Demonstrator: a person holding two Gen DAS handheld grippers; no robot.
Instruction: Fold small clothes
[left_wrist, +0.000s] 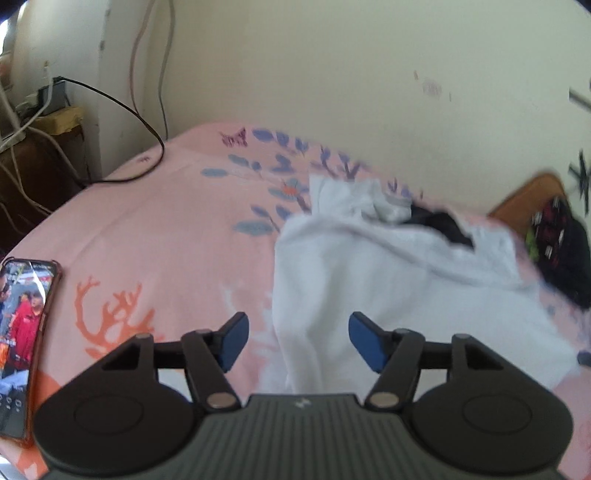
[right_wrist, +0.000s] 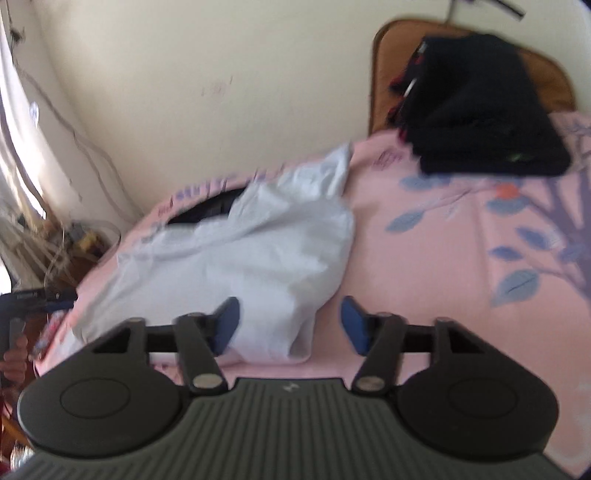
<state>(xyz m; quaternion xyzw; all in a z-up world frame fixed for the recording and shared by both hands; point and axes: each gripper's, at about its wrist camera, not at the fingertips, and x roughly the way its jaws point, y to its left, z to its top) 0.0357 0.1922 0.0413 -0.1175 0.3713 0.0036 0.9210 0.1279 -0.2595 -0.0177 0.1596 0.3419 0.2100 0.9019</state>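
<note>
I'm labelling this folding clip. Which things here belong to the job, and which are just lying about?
Job: white garment, dark folded clothes, left gripper, right gripper, both open.

Lying about: phone, black cable, brown cushion, pink bedsheet.

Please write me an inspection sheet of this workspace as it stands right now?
Surface: bed with pink printed sheet, against a cream wall.
Job's things: white garment lying rumpled, unfolded; a dark cloth partly under it.
Clutter: phone with its screen lit; black folded clothes near the brown headboard.
Grippers: left gripper and right gripper both open over the garment's near edge, gripping nothing.
Cables: black cable trailing onto the bed.
Surroundings: cluttered side table.
</note>
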